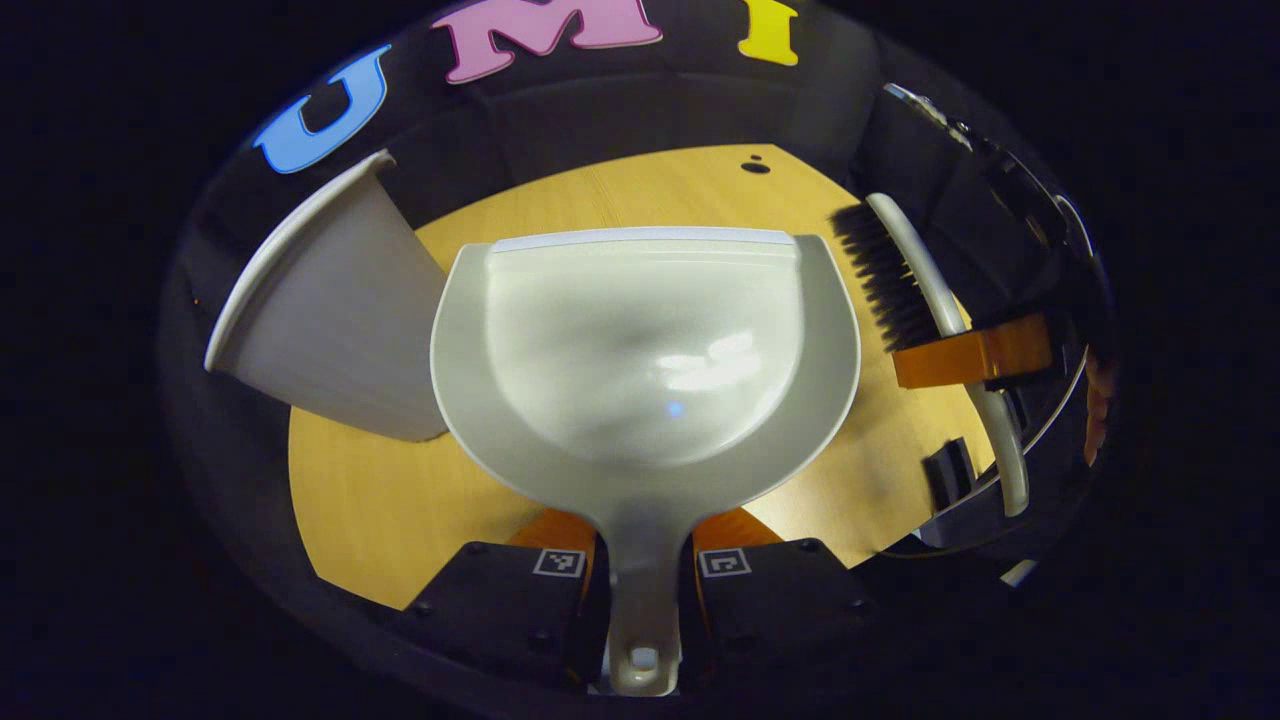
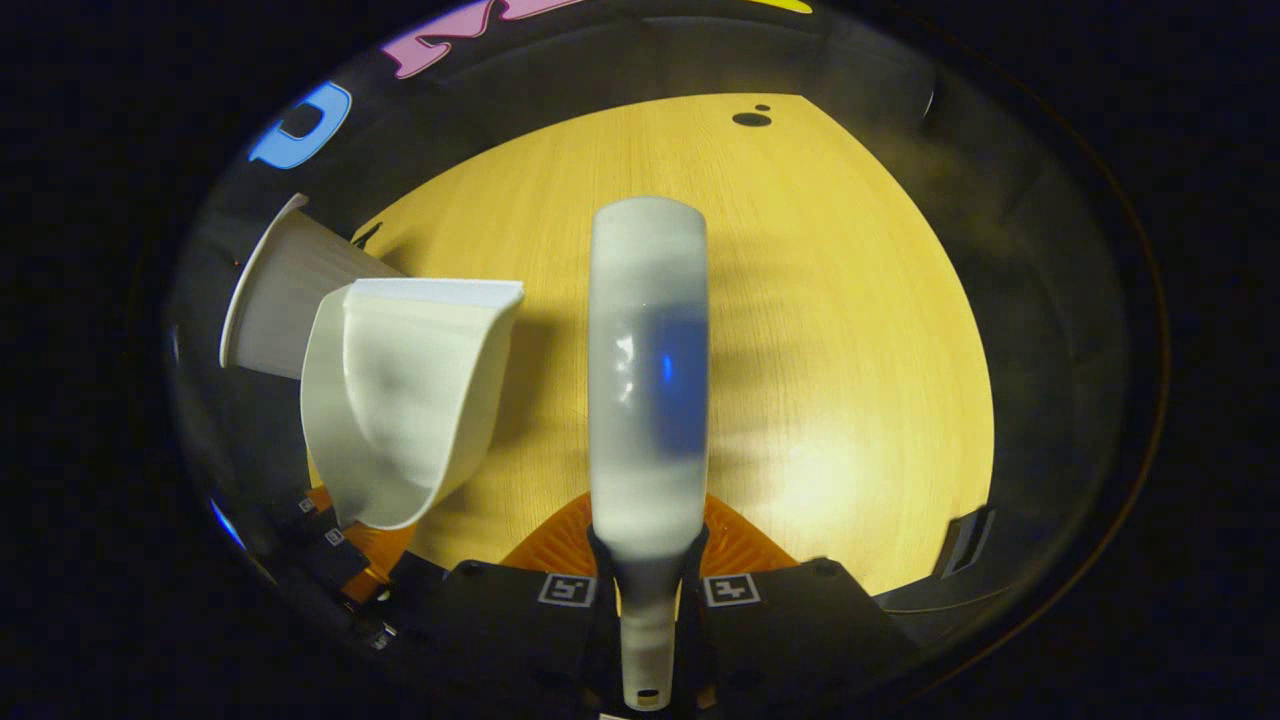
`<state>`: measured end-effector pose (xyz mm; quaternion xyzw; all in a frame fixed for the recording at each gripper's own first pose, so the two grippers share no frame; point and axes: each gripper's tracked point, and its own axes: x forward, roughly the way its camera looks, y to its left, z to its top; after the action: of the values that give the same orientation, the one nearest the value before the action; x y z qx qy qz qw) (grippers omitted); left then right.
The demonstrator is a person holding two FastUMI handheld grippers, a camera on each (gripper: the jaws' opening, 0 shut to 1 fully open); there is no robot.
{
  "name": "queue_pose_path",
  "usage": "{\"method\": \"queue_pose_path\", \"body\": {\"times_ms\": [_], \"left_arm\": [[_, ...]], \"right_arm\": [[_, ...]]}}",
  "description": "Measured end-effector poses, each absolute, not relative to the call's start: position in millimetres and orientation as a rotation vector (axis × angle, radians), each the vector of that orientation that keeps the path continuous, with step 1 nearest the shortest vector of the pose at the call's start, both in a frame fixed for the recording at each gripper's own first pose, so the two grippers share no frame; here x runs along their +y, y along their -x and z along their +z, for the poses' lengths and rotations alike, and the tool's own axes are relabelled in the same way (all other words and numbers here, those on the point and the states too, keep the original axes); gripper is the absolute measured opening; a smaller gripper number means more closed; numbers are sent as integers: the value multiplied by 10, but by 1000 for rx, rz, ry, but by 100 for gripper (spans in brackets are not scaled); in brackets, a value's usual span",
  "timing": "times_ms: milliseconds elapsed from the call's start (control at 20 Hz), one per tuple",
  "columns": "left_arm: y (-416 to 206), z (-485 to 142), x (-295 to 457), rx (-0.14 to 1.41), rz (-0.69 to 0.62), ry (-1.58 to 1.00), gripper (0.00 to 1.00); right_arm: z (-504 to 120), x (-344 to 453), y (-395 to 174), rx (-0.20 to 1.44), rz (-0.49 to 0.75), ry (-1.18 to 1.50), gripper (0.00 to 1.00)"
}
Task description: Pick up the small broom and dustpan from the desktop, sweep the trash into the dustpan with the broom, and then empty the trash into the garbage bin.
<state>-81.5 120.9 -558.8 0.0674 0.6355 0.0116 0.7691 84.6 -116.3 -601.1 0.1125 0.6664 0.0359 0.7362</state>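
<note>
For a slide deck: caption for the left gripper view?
Left gripper holds the dustpan by its handle beside the garbage bin.

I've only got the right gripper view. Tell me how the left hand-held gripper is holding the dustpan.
Observer: The left hand-held gripper has the dustpan by its handle, one finger pressed on each side.
Operator: Check inside the pan.
Observer: From the left gripper view the pan's floor looks bare, just glare and no trash that I can see.
Operator: Describe the broom's bristle side.
Observer: The broom has dark bristles that point toward the dustpan's side.
</note>
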Motion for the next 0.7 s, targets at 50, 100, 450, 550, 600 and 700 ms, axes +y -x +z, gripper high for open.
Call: {"method": "queue_pose_path", "body": {"times_ms": [50, 100, 450, 550, 600, 700], "left_arm": [[838, -5654, 1185, 1404, 37, -125, 24], [820, -5659, 1163, 1426, 48, -113, 25], [773, -5514, 1012, 1519, 94, 17, 25], [807, -5504, 991, 1560, 94, 44, 25], [816, -5478, 996, 1585, 104, 45, 25], [732, -5455, 1015, 1574, 99, 28, 25]], "right_arm": [[-6114, -1162, -803, 1492, 66, -228, 25], [-6209, -1139, -773, 1505, 60, -212, 25], [-6607, -1242, -606, 1596, 33, -50, 25], [-6672, -1231, -559, 1634, 21, -40, 25], [-6693, -1238, -542, 1650, 17, -38, 25], [-6703, -1213, -548, 1645, 23, -37, 25]]}}
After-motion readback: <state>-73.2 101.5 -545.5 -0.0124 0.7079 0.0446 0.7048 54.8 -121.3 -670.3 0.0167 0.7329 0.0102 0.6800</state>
